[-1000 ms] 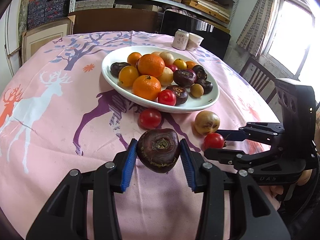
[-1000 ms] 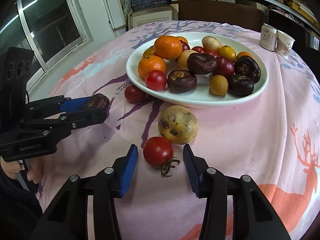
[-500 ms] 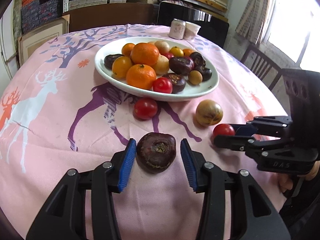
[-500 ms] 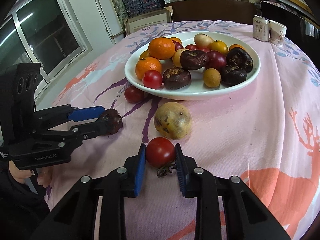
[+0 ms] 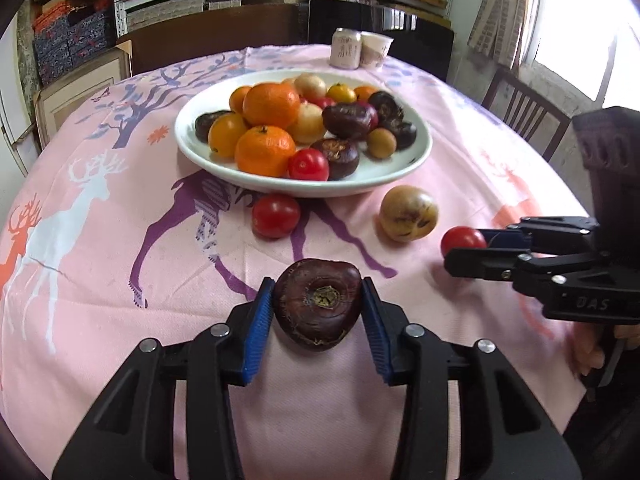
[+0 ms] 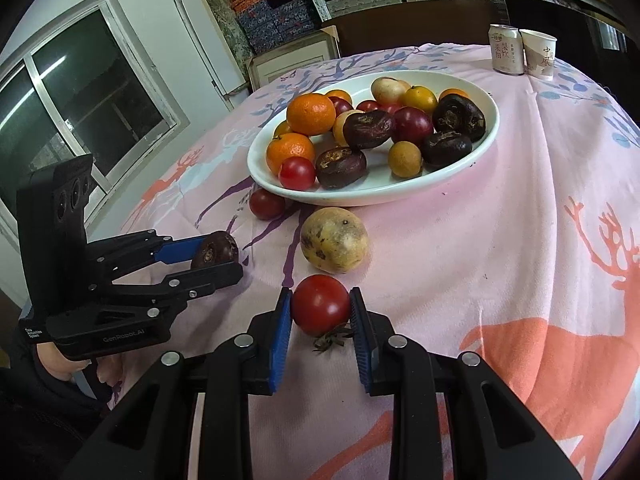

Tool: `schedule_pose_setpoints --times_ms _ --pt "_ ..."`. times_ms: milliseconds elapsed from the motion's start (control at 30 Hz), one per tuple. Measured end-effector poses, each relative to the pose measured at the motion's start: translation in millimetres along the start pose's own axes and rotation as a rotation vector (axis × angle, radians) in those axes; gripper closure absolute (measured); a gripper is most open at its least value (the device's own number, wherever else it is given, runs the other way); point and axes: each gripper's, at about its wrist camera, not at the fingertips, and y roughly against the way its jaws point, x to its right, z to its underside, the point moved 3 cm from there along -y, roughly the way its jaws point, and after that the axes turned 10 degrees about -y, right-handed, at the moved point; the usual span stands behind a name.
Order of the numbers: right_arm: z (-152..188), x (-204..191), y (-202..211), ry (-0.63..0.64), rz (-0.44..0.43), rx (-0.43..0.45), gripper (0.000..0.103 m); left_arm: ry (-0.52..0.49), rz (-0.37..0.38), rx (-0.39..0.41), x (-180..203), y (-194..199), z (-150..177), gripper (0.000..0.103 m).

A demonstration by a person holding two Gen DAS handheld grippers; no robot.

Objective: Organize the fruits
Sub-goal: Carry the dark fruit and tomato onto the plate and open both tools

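**Both tongs loaded, white plate waiting**

The left tongs (image 5: 318,306) are clamped on a dark purple fruit (image 5: 317,304), blue pads pressing its flanks, stem scar facing the camera. The right tongs (image 6: 320,308) are clamped on a red tomato (image 6: 320,304), its dried calyx hanging below. Both fruits sit on the near side of the white plate (image 5: 416,160), low over the pink deer-print worktop (image 5: 100,280). Gripping each across its widest part likely keeps round fruit from rolling out.

The plate already carries oranges, tomatoes and dark fruits, so these two probably join it. A second tomato (image 5: 276,216) and a yellow-brown fruit (image 5: 408,218) lie loose just beside the plate's near rim.

Both hands angle downward toward the plate, side by side, left tongs left of the loose tomato, right tongs below the yellow-brown fruit.
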Motion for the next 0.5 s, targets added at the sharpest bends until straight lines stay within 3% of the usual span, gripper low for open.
schedule_pose_setpoints --times_ms 267,500 --pt "-7.6 11.8 23.7 -0.026 0.011 0.062 0.074 0.026 0.021 0.093 -4.1 24.8 -21.6 0.061" --pt "-68.0 17.6 58.2 -0.033 0.034 0.227 0.074 -0.030 0.018 0.134 1.3 17.8 -70.8 0.061"
